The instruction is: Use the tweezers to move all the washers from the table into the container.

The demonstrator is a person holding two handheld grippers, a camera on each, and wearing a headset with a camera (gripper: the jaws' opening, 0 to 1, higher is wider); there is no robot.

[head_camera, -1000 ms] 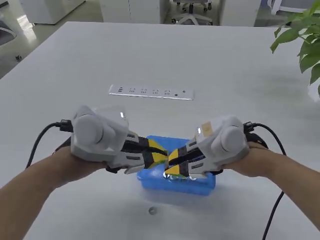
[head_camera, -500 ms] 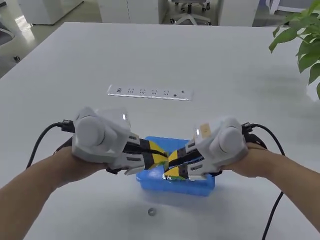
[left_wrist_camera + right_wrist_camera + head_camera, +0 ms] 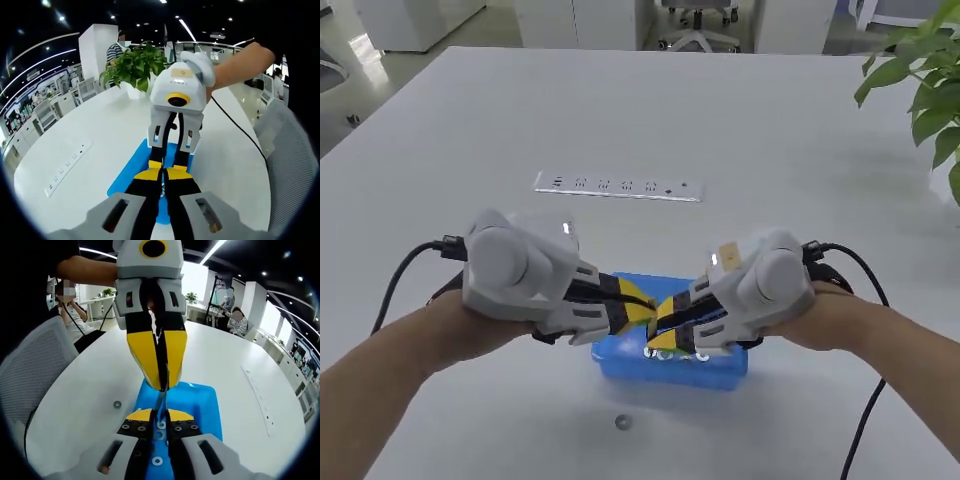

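**Two grippers, tip to tip above a blue container**

- Left fingers [image 3: 145, 357]: yellow-tipped, clenched to a thin dark slit, at centre of the right gripper view. Tweezers [image 3: 160, 401], a thin grey sliver, issuing from those tips toward the bottom of the frame.
- Right fingers [image 3: 181, 415]: yellow-tipped, at bottom centre of the same view, drawn close on either side of the tweezers' lower end, a narrow gap left between. Cannot tell whether gripping the tweezers or merely flanking them.
- Left gripper [image 3: 163, 174]: white body, black cable, held in the left hand [image 3: 470, 335] at lower left of the head view.
- Right gripper [image 3: 666, 330]: white body, black cable, held in the right hand [image 3: 830, 320] at lower right of the head view. Tips of both grippers meeting at lower centre, directly above the container.
- Container [image 3: 620, 368]: blue, rectangular, shallow, on the table at lower centre of the head view, partly hidden under both grippers.
- Washers [image 3: 158, 460]: a few small silver rings inside the container, at bottom centre of the right gripper view, between and below the right fingers.
- Loose washer [image 3: 623, 422]: single, on the bare table just below the container in the head view, not touching it.
- Table [image 3: 740, 130]: pale, broad, plain.
- Power strip [image 3: 618, 186]: white, flat on the table, upper centre of the head view, well apart from the container.
- Plant [image 3: 920, 90]: green leaves at the upper right edge of the head view.
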